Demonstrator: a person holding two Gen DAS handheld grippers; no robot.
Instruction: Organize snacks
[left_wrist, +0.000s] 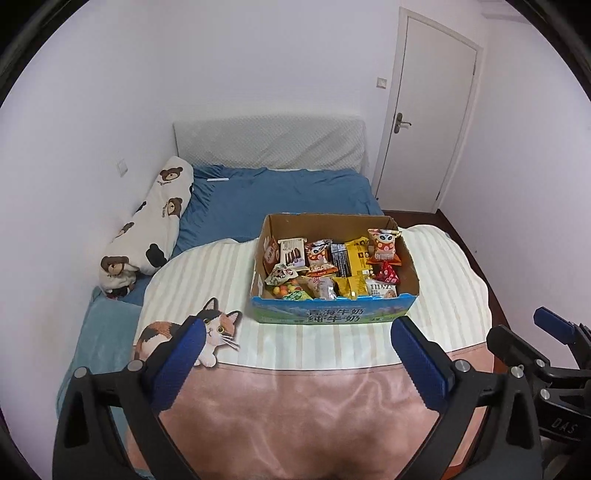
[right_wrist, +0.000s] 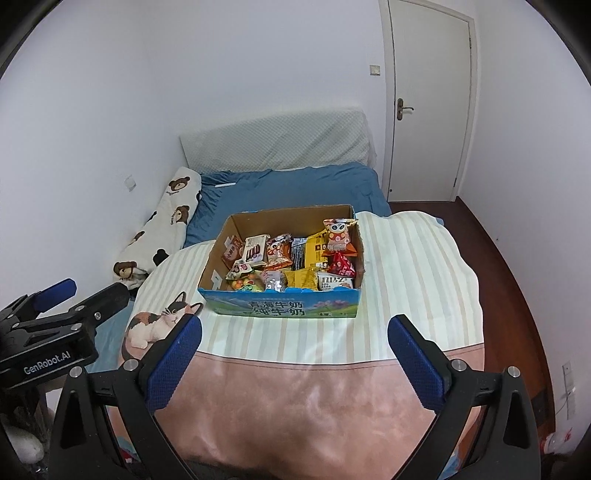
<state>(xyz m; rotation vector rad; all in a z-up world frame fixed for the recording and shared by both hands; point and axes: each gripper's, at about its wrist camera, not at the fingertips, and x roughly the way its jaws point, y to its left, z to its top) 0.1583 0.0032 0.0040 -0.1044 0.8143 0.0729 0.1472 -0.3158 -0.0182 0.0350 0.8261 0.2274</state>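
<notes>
A cardboard box (left_wrist: 334, 316) with a blue printed front sits on the striped blanket on the bed; in the right wrist view the box (right_wrist: 284, 308) lies ahead and slightly left. It holds several snack packets (left_wrist: 332, 266), among them an orange owl-print bag (left_wrist: 384, 245), a yellow pack and a red pouch. My left gripper (left_wrist: 297, 332) hovers above the pink part of the blanket, short of the box, open with nothing between its blue pads. My right gripper (right_wrist: 295, 330) hangs beside it, likewise open and empty.
A bear-print bolster (left_wrist: 147, 225) lies along the left wall. Blue sheets (left_wrist: 280, 192) and a white headboard cushion (left_wrist: 269, 140) are behind the box. A closed white door (left_wrist: 428, 110) stands at the right, with dark wooden floor (right_wrist: 517, 280) beside the bed.
</notes>
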